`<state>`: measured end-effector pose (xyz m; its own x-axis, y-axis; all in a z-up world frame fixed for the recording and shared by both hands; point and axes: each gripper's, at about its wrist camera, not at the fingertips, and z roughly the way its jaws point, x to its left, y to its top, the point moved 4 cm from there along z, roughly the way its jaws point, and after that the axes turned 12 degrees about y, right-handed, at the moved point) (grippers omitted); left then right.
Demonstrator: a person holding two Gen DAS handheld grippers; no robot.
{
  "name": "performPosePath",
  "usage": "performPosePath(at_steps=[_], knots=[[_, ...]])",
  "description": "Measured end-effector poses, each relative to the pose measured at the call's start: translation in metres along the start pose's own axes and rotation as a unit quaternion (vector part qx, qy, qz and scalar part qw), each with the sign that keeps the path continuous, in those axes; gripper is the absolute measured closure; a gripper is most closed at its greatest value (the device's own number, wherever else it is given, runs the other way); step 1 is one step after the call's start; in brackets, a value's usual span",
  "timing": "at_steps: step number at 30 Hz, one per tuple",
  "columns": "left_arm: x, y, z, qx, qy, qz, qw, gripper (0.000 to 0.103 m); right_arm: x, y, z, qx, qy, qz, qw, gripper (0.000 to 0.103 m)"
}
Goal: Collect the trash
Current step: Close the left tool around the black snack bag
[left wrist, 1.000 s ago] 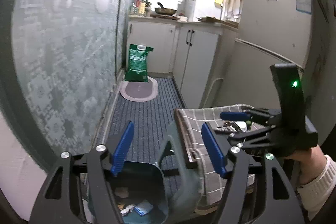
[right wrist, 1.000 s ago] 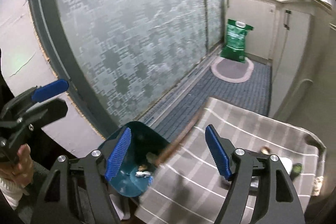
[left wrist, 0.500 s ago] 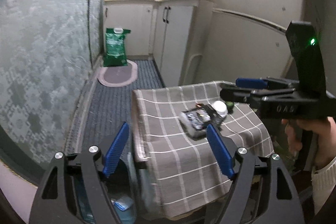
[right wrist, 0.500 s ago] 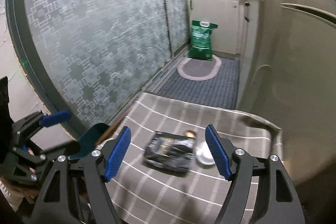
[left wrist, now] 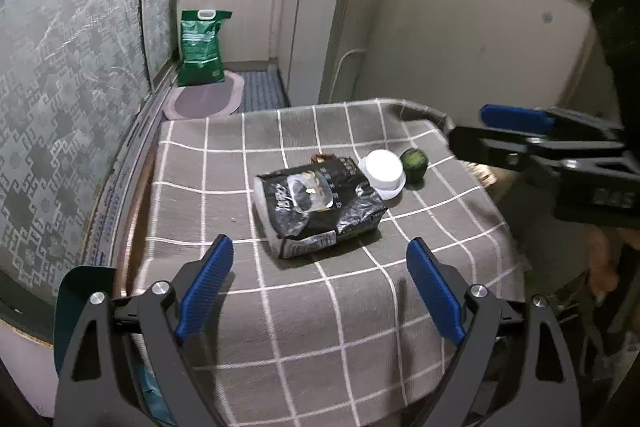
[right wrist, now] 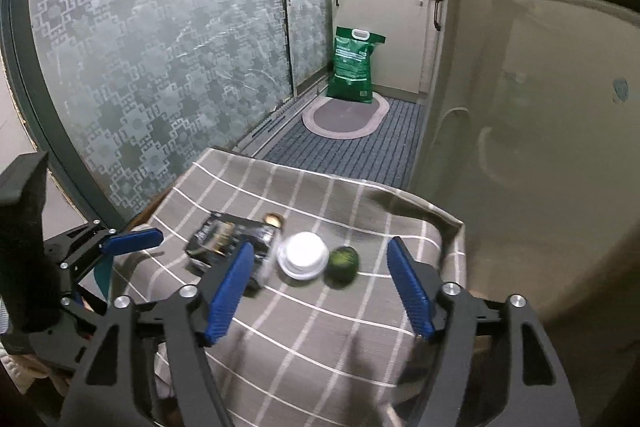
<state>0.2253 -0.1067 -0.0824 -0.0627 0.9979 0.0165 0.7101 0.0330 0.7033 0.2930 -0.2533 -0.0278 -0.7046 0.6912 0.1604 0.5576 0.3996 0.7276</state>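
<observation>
The left gripper [left wrist: 320, 283] and right gripper [right wrist: 320, 291] both hang over the checked tablecloth [left wrist: 320, 327], each with its 2 blue fingers spread apart and empty, ready to pick. Ahead of the left gripper lies a crumpled black wrapper [left wrist: 316, 203]; beyond it to the right sit a white cup [left wrist: 382, 171] and a green round item [left wrist: 414, 159], clustered for collection. A teal bin [left wrist: 80, 291] stands below-left of the left gripper, probably the drop point.

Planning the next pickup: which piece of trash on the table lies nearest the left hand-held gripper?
The crumpled black bag, just ahead of the left hand-held gripper; the white cup and green ball lie beyond it.
</observation>
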Motion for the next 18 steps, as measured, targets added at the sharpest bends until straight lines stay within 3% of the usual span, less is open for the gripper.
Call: performPosePath(at_steps=[11, 18], knots=[[-0.016, 0.006, 0.027, -0.003, 0.043, -0.007, 0.9991, 0.012, -0.015, -0.022, 0.009, 0.031, 0.011, -0.045, 0.998, 0.032], [-0.013, 0.012, 0.038, -0.014, 0.066, -0.017, 0.9976, 0.012, -0.015, -0.023, 0.012, 0.041, 0.009, -0.058, 0.997, 0.047]])
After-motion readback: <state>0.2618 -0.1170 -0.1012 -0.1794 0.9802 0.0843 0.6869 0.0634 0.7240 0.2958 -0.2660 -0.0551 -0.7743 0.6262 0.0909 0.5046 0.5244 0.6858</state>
